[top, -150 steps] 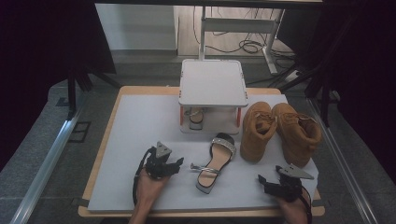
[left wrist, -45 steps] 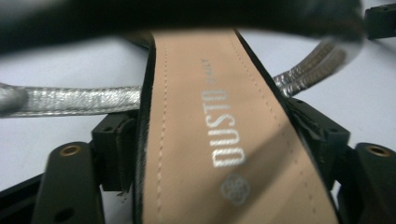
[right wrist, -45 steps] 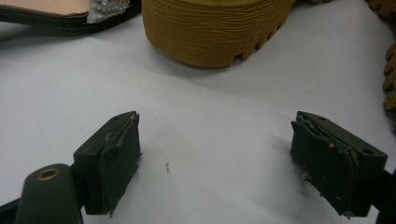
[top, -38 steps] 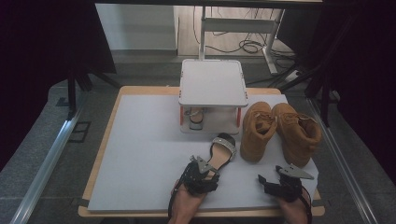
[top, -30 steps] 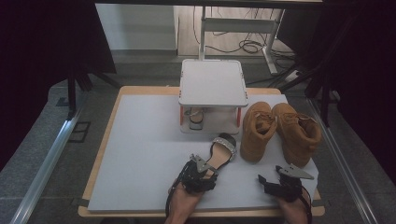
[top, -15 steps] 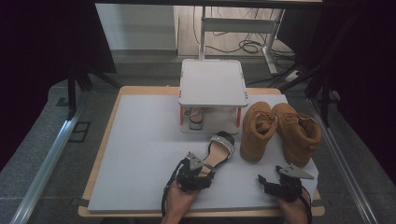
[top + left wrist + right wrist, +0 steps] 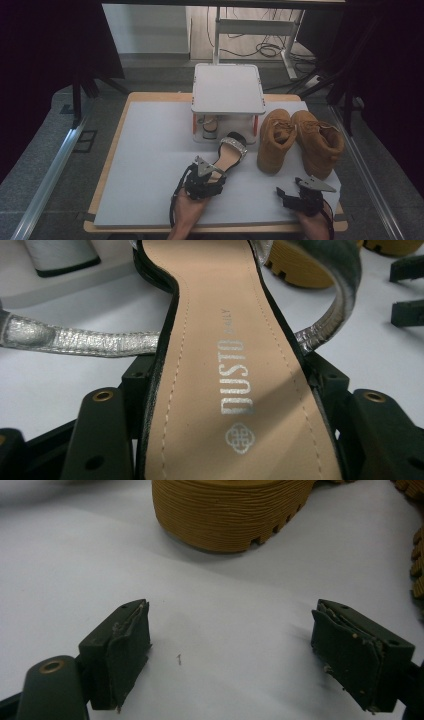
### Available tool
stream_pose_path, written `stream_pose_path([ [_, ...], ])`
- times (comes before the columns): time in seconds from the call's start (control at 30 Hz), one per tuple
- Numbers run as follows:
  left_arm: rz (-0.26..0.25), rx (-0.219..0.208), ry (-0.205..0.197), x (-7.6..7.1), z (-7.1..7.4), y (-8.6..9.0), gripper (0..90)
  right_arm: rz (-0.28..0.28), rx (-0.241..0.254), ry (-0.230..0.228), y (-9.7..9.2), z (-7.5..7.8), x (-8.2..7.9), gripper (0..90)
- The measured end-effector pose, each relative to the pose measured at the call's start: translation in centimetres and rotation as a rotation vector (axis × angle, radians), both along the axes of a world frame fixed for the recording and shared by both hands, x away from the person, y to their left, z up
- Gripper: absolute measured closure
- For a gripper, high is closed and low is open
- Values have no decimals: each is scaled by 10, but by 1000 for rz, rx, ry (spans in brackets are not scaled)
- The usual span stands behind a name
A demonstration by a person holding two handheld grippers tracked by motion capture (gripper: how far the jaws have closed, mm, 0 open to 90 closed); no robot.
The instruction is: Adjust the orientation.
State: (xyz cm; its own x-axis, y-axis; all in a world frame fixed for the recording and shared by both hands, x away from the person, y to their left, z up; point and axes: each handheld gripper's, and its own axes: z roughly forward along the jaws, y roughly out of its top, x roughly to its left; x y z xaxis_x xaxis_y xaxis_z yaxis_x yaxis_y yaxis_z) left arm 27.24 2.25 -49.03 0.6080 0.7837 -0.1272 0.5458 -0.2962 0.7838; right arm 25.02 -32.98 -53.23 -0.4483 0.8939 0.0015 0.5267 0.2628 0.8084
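While our left gripper (image 7: 202,181) has its fingers clamped on the sandal (image 7: 225,365) heel near the small shelf (image 7: 228,90), we should keep it level. Our right gripper (image 7: 300,197) rests, fingers apart, on the tabletop (image 7: 150,150).

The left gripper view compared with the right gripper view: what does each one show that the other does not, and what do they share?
The left gripper view shows the sandal, its tan insole printed with a brand name and its silver strap, clamped between the left hand-held gripper. The right gripper view shows the right hand-held gripper open over bare white mat. Both show a tan boot sole and the mat.
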Motion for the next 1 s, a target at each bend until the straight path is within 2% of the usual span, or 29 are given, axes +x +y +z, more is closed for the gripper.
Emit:
stream_pose_path([
  [0.47,48,4,-5,29,5,1,389,0,0,0,0,0,0,159],
  [0.77,69,-18,7,50,5,-8,389,0,1,0,0,0,0,159],
  [1.0,82,-15,17,63,2,-19,389,0,1,0,0,0,0,159],
])
